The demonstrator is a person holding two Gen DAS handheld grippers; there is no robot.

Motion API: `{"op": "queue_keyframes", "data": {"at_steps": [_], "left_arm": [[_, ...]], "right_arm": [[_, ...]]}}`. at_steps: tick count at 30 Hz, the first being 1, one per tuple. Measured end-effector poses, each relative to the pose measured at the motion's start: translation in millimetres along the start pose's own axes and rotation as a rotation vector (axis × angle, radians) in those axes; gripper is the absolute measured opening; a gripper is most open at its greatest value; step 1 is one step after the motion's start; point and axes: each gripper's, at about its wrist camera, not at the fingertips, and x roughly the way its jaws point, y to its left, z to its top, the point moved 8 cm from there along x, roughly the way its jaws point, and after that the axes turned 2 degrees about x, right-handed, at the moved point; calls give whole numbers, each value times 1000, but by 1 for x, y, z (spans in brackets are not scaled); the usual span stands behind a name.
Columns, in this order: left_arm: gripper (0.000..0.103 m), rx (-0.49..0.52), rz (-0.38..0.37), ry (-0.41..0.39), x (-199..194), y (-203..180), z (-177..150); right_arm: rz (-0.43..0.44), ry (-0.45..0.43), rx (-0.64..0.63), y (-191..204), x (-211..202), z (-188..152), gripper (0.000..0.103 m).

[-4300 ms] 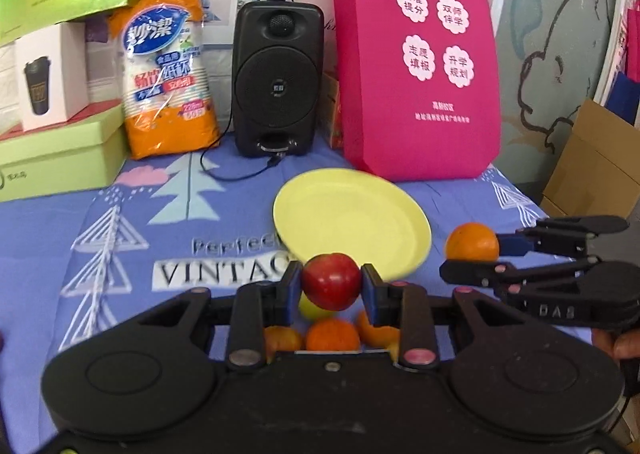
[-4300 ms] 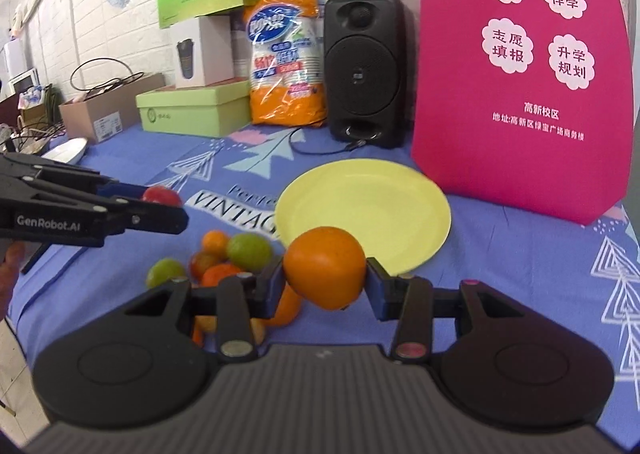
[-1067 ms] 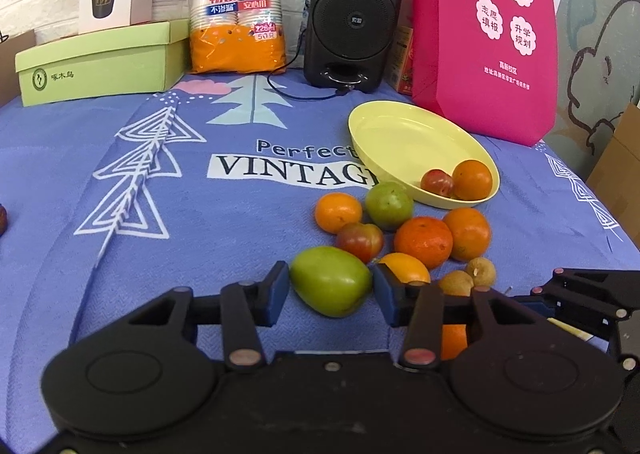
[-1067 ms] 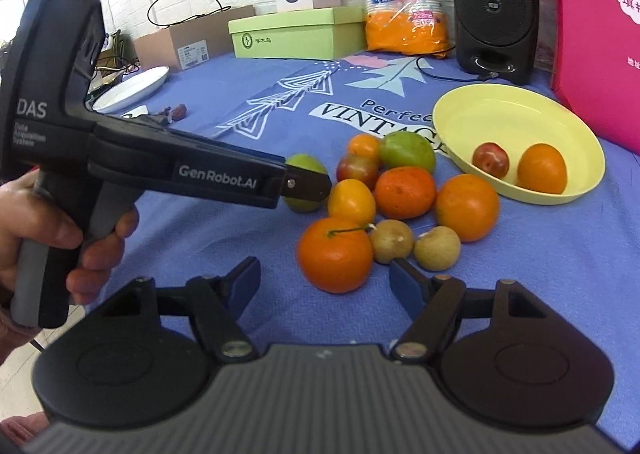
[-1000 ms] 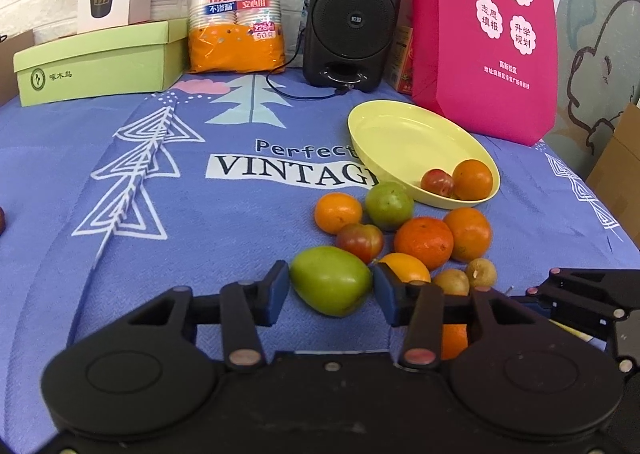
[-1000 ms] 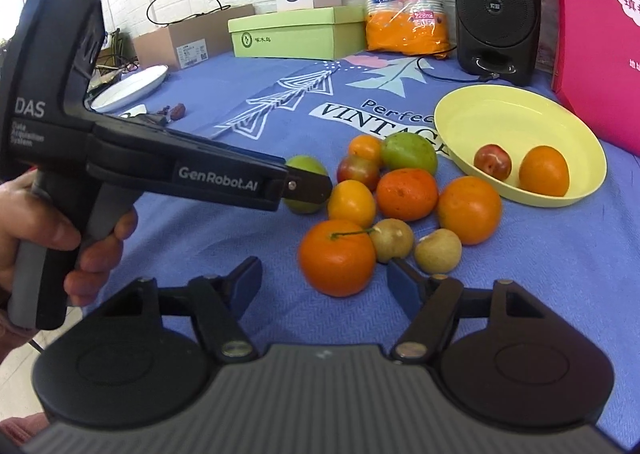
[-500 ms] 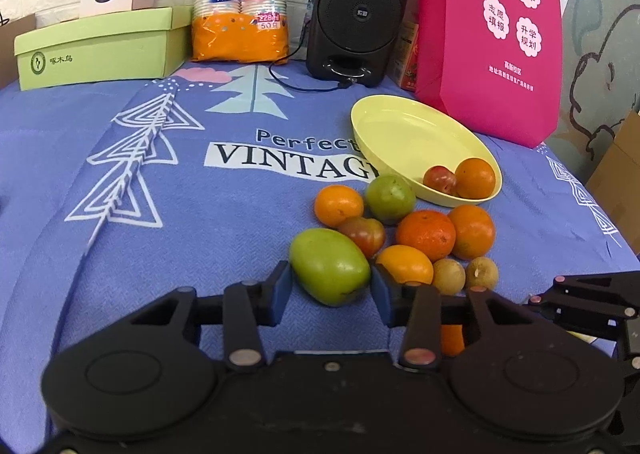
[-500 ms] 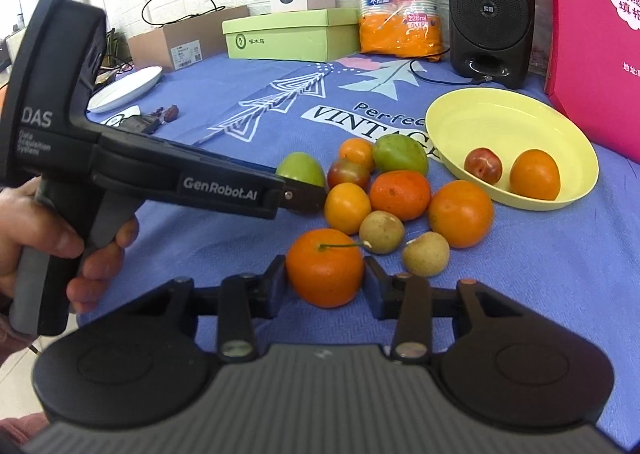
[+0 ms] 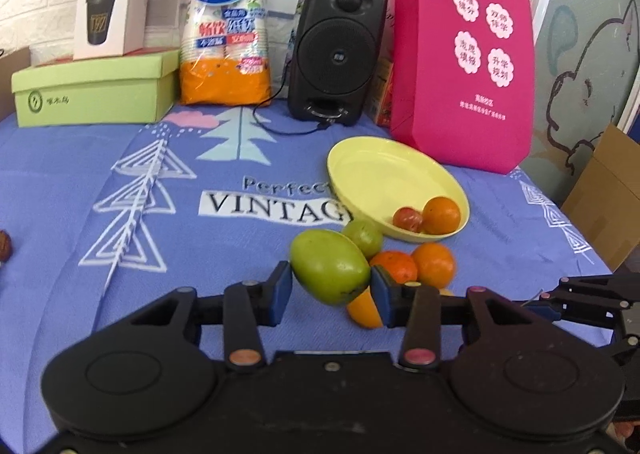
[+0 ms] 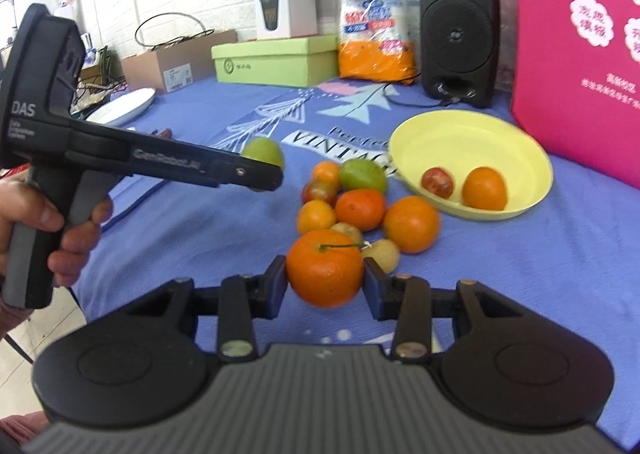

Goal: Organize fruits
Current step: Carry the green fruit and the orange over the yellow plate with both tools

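blue tablecloth (image 9: pixel 160 189); green mango (image 9: pixel 329 266) clamped in left hand-held gripper (image 9: pixel 330 289).

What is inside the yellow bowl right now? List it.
The yellow bowl holds two fruits: a small red fruit and an orange, side by side near its front rim. The rest of the bowl shows bare; nothing covers it.

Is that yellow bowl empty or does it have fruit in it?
Not empty, but far from full. The bowl holds two fruits near its front edge: a small red one and an orange. The rest is bare.
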Motion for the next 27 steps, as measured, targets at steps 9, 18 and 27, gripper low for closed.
{"op": "queue_keyframes", "data": {"at_steps": [9, 18, 27], "left_arm": [[42, 82, -31, -27, 34, -24, 51], [42, 119, -16, 24, 110, -40, 86], [42, 122, 11, 113, 175, -34, 83]], "right_arm": [[-105, -73, 21, -61, -6, 41, 39], [-150, -89, 101, -129, 33, 88, 39], [-170, -15, 167, -160, 89, 95, 39]]}}
